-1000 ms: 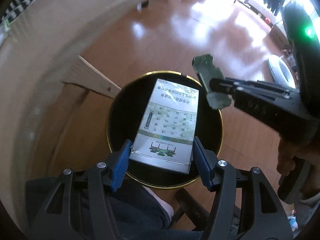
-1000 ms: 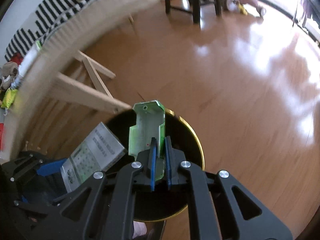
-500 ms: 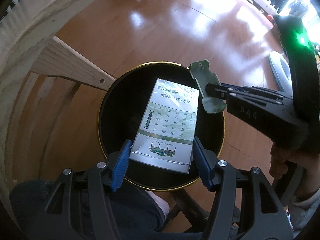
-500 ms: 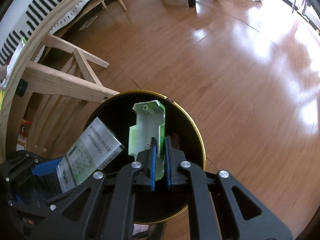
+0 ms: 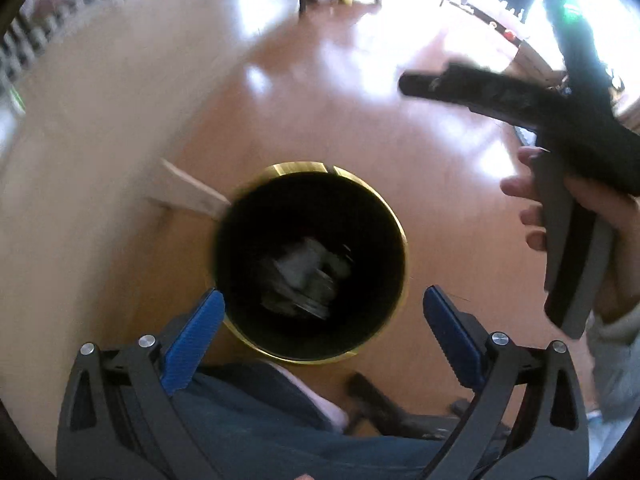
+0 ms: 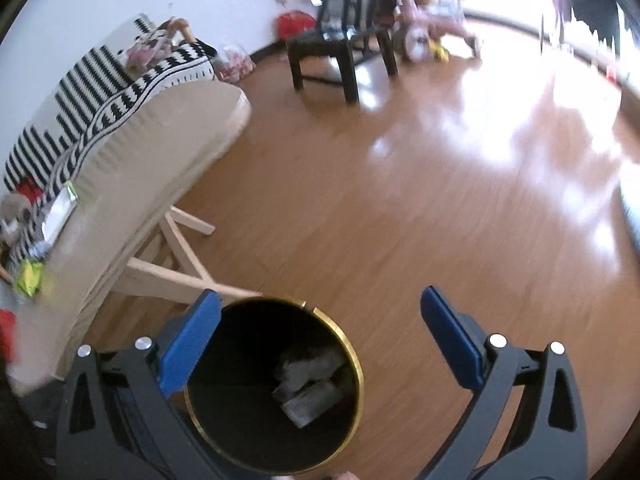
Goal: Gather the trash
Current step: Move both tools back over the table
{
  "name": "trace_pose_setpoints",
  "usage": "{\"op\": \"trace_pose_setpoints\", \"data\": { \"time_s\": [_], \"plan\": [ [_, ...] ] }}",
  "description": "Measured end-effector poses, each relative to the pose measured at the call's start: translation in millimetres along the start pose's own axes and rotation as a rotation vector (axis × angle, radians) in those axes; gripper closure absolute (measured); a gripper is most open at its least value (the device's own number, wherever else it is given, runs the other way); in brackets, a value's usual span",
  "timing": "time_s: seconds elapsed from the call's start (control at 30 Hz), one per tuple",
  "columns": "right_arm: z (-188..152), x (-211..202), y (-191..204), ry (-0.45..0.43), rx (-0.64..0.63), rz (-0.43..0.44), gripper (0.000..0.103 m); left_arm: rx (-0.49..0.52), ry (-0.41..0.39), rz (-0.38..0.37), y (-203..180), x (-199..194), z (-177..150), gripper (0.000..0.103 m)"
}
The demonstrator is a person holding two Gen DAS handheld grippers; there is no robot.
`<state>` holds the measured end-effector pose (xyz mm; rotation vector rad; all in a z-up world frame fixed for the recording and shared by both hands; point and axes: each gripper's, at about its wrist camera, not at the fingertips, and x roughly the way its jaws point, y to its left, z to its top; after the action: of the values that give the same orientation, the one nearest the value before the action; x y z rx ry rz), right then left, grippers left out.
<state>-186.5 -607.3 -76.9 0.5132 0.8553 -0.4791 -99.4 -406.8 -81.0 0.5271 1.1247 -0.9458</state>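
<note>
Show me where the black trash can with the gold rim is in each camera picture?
Left wrist view: the trash can sits mid-frame, just above the open left gripper.
Right wrist view: it is at the bottom, left of centre, beside the open right gripper.
Shared landmark: the pale wooden leg beside the can.

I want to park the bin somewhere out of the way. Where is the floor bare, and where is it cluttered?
Bare wooden floor runs from the bin to the dark chair. Crowded: toys beside that chair, table legs left of the bin, and trash inside it.
</note>
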Motion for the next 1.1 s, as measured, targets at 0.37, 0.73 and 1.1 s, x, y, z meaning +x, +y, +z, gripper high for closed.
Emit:
{"op": "trace_pose_setpoints", "data": {
  "time_s": [0.37, 0.73, 1.1],
  "plan": [
    [17, 18, 142, 0.016, -0.253, 0.114, 0.006, -0.386, -0.229, 0.266, 165, -114, -50, 0.006],
    [29, 36, 336, -0.055, -0.552, 0.127, 0.006, -0.671, -0.157, 0.521, 364, -177, -158, 0.006],
    [51, 88, 486, -0.05, -0.637, 0.128, 0.006, -0.675, -0.073, 0.531, 496, -165, -158, 0.006]
  ]
}}
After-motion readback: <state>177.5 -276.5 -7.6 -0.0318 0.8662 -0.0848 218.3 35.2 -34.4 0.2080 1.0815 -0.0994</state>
